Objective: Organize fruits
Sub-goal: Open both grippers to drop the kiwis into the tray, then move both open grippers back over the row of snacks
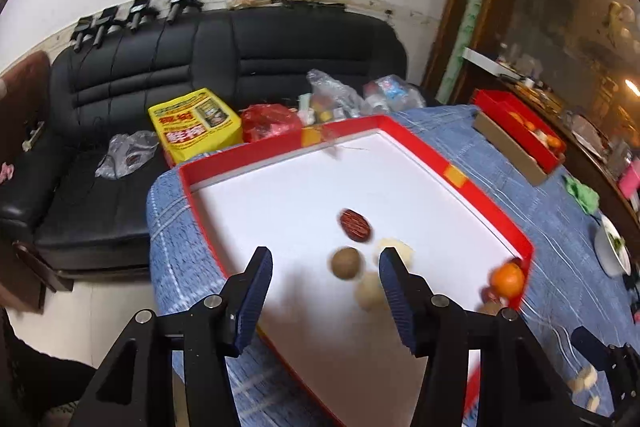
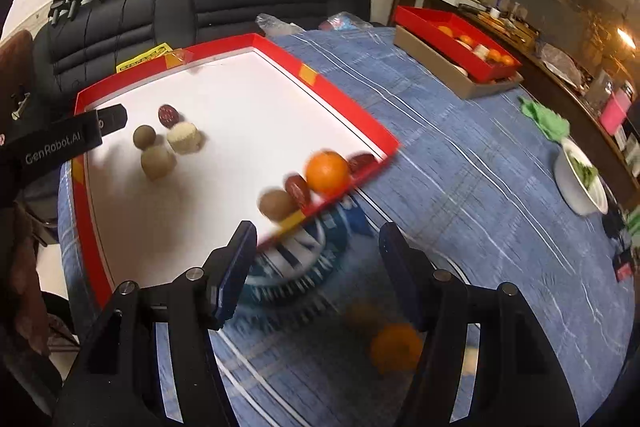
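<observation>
A big red-rimmed white tray (image 1: 484, 183) (image 2: 344, 107) lies on the blue cloth. In it sit a red date (image 1: 354, 225) (image 2: 168, 115), a brown round fruit (image 1: 347, 263) (image 2: 144, 136), a pale ridged piece (image 1: 404, 251) (image 2: 183, 139) and a beige one (image 1: 370, 291) (image 2: 157, 163). An orange (image 1: 508, 279) (image 2: 327, 171), red dates (image 2: 298, 189) and a brown fruit (image 2: 276, 203) lie in the tray's near right corner. Another orange (image 2: 396, 347) lies blurred on the cloth. My left gripper (image 1: 326, 293) is open above the tray. My right gripper (image 2: 318, 267) is open over the cloth.
A second red tray (image 2: 424, 21) (image 1: 496, 103) with oranges sits in a cardboard box at the back right. A white bowl (image 2: 580, 183), a green cloth (image 2: 546, 119), a blue patterned dish (image 2: 296, 259), a black sofa (image 1: 160, 67) with bags behind.
</observation>
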`<state>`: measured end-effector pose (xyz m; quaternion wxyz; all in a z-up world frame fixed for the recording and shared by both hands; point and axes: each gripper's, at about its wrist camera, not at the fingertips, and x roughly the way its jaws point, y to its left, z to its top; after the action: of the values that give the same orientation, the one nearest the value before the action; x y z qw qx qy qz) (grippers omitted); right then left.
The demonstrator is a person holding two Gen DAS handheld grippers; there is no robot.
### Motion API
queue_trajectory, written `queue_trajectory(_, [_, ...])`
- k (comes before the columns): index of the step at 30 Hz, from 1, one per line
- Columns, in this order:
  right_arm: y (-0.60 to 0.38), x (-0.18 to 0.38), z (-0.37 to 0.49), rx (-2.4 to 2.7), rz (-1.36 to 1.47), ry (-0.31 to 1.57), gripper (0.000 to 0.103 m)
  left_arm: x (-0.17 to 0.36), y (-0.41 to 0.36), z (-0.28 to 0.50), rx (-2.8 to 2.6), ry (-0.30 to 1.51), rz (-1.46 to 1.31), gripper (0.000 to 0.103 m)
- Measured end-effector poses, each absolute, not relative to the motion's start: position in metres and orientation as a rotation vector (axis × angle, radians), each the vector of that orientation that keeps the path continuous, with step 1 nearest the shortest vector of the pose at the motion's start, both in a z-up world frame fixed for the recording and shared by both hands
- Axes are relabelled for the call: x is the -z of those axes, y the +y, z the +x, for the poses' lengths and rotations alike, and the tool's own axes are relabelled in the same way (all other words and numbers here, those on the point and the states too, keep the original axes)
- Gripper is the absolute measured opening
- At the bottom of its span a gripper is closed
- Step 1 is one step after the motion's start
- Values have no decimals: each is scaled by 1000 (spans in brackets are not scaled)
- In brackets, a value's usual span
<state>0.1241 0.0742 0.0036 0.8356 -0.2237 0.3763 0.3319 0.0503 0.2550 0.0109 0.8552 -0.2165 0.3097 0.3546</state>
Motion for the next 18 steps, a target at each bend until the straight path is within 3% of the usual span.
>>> queue_trajectory(18, [-170,14,129,-355,-201,929,64,2,109,75,-414,723,-241,55])
